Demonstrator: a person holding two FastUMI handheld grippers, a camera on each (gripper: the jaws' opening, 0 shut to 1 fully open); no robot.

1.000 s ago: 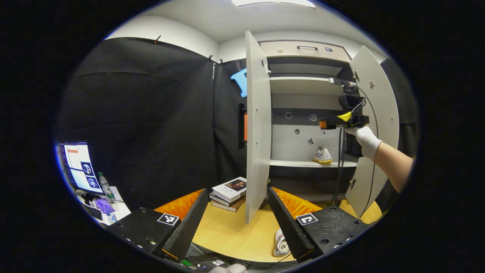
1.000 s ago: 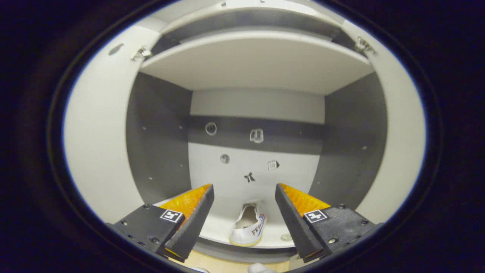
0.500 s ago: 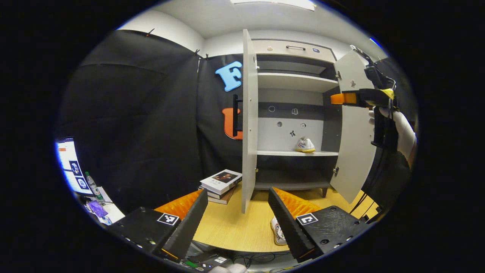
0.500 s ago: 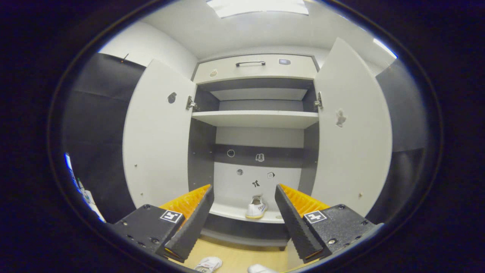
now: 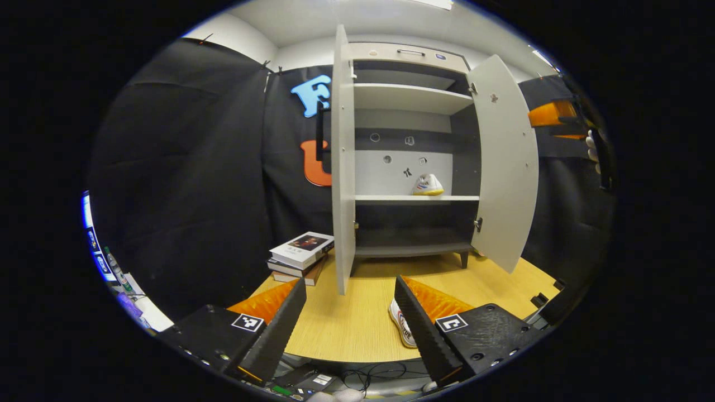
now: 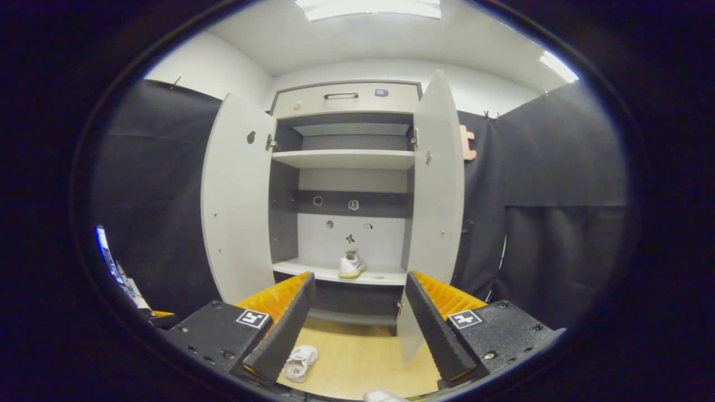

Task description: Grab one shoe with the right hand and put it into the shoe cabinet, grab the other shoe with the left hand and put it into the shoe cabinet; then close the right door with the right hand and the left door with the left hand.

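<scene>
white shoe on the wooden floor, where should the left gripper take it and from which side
Probably best across the narrow upper around the opening, coming down from above. The white shoe with a pale sole lies on the light wooden floor in front of the white cabinet, beside the open left gripper, partly hidden by a finger, so its exact pose is unclear.

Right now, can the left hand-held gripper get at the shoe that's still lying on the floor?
Probably yes. The left hand-held gripper is open and empty, and the shoe on the floor lies just ahead beside its right finger on bare wooden floor. The open left cabinet door stands farther back, so nothing blocks the way.
</scene>
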